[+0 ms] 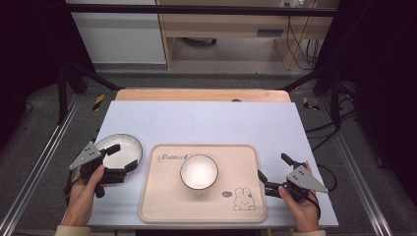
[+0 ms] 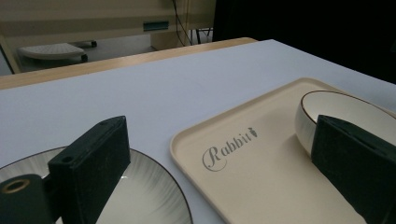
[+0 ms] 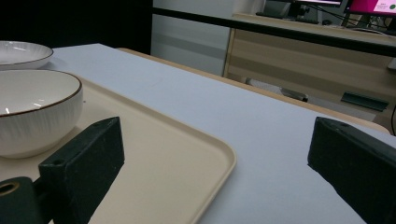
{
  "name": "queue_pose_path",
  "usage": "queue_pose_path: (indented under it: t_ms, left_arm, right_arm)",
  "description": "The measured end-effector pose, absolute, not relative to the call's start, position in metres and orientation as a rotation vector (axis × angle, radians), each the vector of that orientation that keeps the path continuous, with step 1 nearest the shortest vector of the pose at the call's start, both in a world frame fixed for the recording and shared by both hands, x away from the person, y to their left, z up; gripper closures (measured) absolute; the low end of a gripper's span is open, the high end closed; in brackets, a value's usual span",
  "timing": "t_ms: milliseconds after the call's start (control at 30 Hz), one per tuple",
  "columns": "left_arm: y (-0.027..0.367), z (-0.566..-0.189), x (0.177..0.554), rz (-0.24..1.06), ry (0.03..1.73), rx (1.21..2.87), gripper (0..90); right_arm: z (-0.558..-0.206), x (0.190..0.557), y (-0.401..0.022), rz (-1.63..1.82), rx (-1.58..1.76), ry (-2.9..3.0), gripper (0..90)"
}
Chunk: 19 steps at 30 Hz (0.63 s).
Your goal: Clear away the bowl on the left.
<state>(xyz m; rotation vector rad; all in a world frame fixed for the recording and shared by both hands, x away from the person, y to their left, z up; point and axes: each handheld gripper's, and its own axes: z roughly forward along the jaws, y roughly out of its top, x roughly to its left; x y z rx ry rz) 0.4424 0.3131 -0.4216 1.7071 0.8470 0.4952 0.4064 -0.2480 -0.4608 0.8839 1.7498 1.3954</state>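
Plate: white ceramic dark-rimmed plate (image 1: 119, 150), near left of bench, judged stiff, slippery, breakable.
Hold: rim is best pinched.
Left gripper (image 1: 122, 157): fingers spread wide over plate, nothing held.
Right gripper (image 1: 273, 169): fingers wide apart, nothing held.

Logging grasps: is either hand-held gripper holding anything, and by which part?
Nothing held. Left hand-held gripper is open over the plate; right hand-held gripper is open beside the tray.
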Motion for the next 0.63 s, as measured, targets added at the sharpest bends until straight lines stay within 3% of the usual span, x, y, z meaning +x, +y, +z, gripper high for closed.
queue_pose_path:
  t_ms: [633]
  left_arm:
    - [0.326, -0.445, 0.436, 0.558, 0.894, 1.7, 4.6]
  right_arm:
    - [-0.463, 0.407, -0.272, 1.374, 0.92, 1.71, 3.8]
